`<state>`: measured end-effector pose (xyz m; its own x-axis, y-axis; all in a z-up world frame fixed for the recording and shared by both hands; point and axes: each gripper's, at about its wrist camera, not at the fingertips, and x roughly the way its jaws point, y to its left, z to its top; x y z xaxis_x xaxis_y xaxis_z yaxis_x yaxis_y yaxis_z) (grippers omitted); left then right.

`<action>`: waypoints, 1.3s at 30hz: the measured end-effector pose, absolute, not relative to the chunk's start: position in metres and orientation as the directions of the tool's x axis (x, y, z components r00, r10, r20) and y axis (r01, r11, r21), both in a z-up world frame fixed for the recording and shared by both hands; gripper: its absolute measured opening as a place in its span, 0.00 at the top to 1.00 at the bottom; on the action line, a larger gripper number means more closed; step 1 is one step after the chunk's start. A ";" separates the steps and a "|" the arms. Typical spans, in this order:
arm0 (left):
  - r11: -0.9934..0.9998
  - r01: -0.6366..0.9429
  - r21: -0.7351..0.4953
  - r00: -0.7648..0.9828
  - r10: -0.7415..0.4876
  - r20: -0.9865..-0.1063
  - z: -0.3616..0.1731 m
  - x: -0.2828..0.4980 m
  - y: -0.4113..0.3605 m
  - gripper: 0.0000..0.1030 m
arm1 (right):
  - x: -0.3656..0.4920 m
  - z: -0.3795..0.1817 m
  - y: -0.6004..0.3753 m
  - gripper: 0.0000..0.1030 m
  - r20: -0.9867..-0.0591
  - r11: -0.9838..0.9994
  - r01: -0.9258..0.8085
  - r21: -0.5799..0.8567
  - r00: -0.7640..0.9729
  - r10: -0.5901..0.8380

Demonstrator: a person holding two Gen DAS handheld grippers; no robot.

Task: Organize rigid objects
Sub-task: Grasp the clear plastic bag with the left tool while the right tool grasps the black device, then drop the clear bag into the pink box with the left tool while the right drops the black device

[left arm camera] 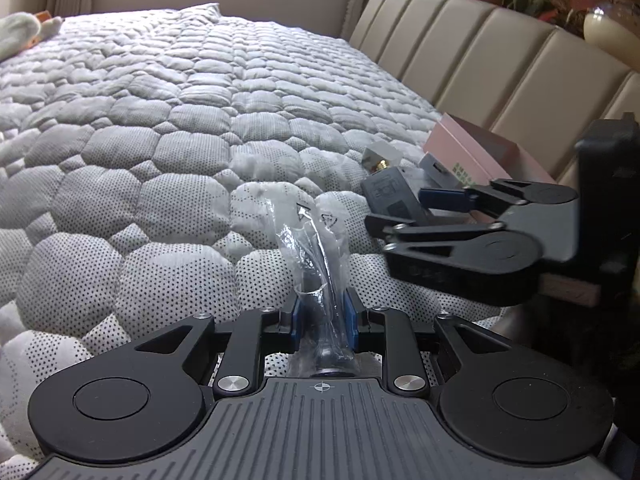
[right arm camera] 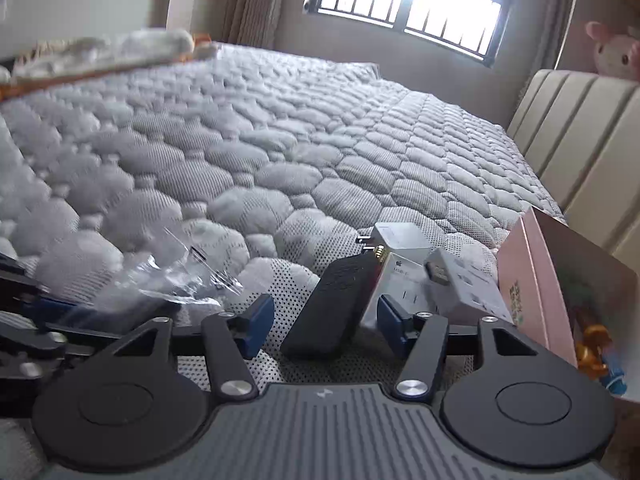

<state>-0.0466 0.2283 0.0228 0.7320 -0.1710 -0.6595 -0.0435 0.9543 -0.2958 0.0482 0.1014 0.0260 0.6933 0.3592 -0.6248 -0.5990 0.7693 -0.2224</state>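
Observation:
My left gripper [left arm camera: 323, 316] is shut on a dark cylindrical object wrapped in a clear plastic bag [left arm camera: 316, 256], held just above the quilted bed. The bag also shows at the left of the right wrist view [right arm camera: 180, 280]. My right gripper [right arm camera: 326, 324] is open; a black rectangular device [right arm camera: 332, 312] lies on the bed between its fingers, not gripped. The right gripper also shows in the left wrist view [left arm camera: 400, 220], beside the same black device [left arm camera: 390, 196]. Behind it lie a white Apple charger [right arm camera: 400, 276], a white plug adapter [right arm camera: 396, 236] and a white power strip [right arm camera: 464, 288].
A pink box [right arm camera: 536, 280] stands at the right by the beige padded headboard [right arm camera: 580, 140]. The grey quilted mattress [right arm camera: 240, 160] stretches ahead. A plush toy [left arm camera: 24, 32] lies at the far left edge; another sits above the headboard [right arm camera: 616, 56].

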 end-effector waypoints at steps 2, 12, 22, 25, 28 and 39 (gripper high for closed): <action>0.950 -0.043 -0.308 0.736 -0.179 -0.653 0.021 -0.048 0.230 0.76 | 0.045 0.022 0.108 0.49 -0.616 0.757 -0.590 -0.281 0.716 0.329; 0.941 -0.040 -0.336 0.739 -0.199 -0.644 0.021 -0.050 0.228 0.77 | 0.025 0.042 0.065 0.95 -0.659 0.761 -0.614 -0.210 0.663 0.354; 0.940 -0.036 -0.339 0.736 -0.205 -0.645 0.020 -0.050 0.222 0.77 | 0.032 0.049 0.031 0.75 -0.660 0.798 -0.601 -0.047 0.618 0.427; 0.936 -0.042 -0.350 0.737 -0.208 -0.643 0.019 -0.051 0.226 0.77 | 0.043 0.046 0.041 0.61 -0.661 0.803 -0.596 -0.003 0.603 0.446; 0.932 -0.045 -0.359 0.738 -0.211 -0.641 0.018 -0.052 0.227 0.77 | 0.060 0.041 0.052 0.61 -0.684 0.814 -0.578 0.064 0.568 0.458; 0.926 -0.044 -0.374 0.742 -0.221 -0.633 0.016 -0.053 0.228 0.77 | 0.077 0.042 0.096 0.69 -0.726 0.767 -0.636 0.086 0.487 0.486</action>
